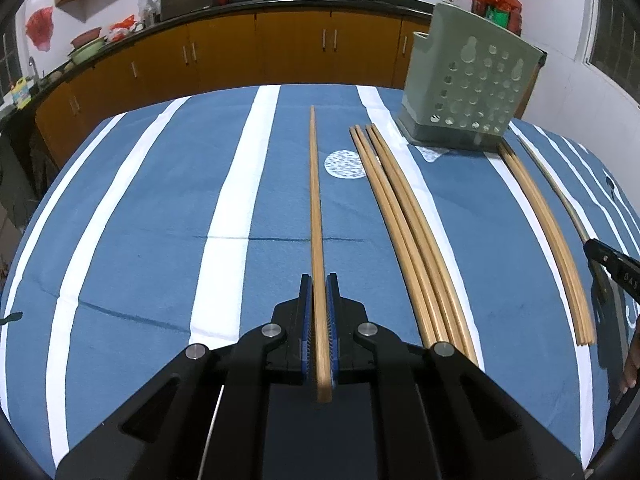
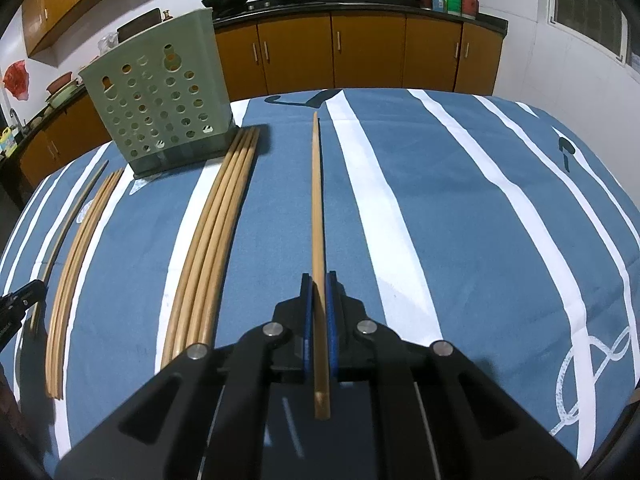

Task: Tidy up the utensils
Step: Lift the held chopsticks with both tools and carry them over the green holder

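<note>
nearest us, our left tongs (image 1: 319, 292) are clamped on one wooden chopstick (image 1: 316, 200), and our right tongs (image 2: 319, 292) are pinched on a second chopstick (image 2: 317, 200); each stick runs forward from the pads, gripped near its thick end. beyond, on the striped blue cloth (image 1: 160, 208) over the worktop, lie a bundle of loose chopsticks (image 1: 404, 232) and a thinner bundle (image 1: 548, 236) between the two tongs. farthest stands the green perforated holder (image 1: 468, 92), upright, just past the bundles. we judge the step is carrying these sticks to the holder. to do it well, we should keep the pinch firm so neither stick swivels, lift clear of the bundles, tip each point downward over the holder's open top, and let go only once the tip is inside.
</note>
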